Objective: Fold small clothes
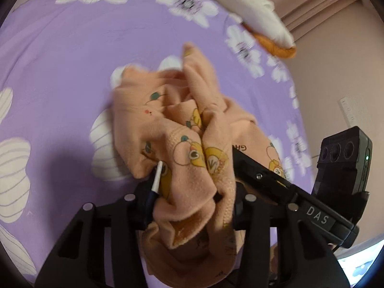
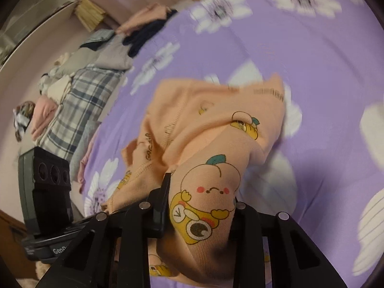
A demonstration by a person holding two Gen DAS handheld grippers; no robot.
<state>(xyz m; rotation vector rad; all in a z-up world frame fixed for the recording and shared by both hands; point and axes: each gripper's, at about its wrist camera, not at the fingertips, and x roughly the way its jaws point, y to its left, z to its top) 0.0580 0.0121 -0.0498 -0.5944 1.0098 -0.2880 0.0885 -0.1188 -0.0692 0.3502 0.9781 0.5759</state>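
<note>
A purple bed sheet (image 1: pixel 60 55) printed with big white flowers covers the bed. In the left wrist view a white and orange cloth (image 1: pixel 259 16) lies near the far edge of the bed, well apart from the work. In the right wrist view a heap of other clothes (image 2: pixel 79 96), with a plaid piece among them, sits along the bed's far left side, beside a pale wall. Nothing lies between the tools and the garment.

The small peach garment (image 1: pixel 182 120) lies crumpled on the sheet, bunched into soft ridges, its near part lifted off the bed. It is printed with yellow cartoon figures, round faces with green leaves, and dark lettering; stitched seams show along one edge.

The left tool (image 1: pixel 189 196) is partly closed, its black fingers pressing a thick fold of the garment between them. A thin white stick-like part shows beside the left finger.

The right tool (image 2: pixel 201 204) is also partly closed on a rolled bunch of the same garment (image 2: pixel 211 124), the cloth filling the gap between its fingers and hanging below them.
</note>
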